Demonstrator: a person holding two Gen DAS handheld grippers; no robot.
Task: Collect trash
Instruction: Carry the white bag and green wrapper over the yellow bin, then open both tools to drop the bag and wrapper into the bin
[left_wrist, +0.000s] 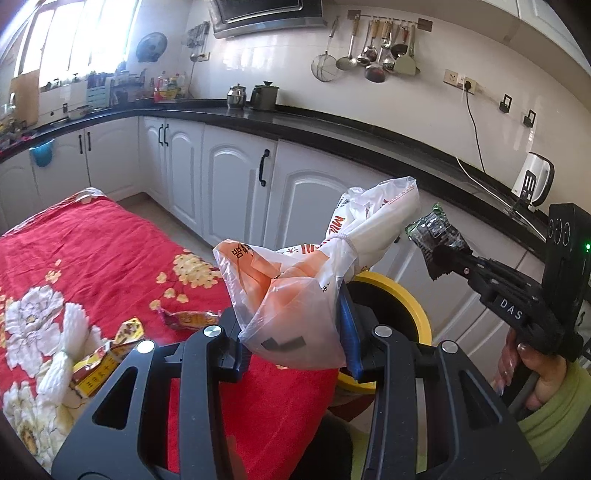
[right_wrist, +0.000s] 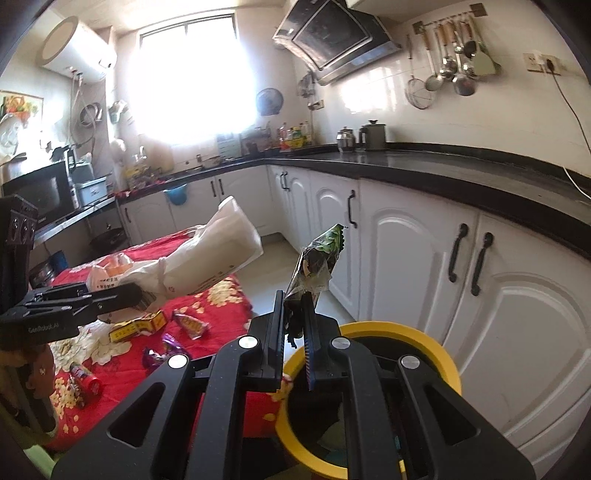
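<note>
Red floral cloth covers our surface (left_wrist: 110, 258), wrappers (right_wrist: 190, 325) scattered on it. Our left hand-held gripper (left_wrist: 295, 343) clamps a plastic bag (left_wrist: 295, 295); our right hand-held gripper (right_wrist: 295, 325) pinches a dark snack packet (right_wrist: 317, 266) above the yellow-rimmed bin (right_wrist: 424, 339).

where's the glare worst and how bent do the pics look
Right wrist view: the window blows out to white and washes the wall around it. Left wrist view: the window is bright but milder, and the plastic bag stays readable. Both views: fisheye bows the countertop and darkens the corners.
</note>
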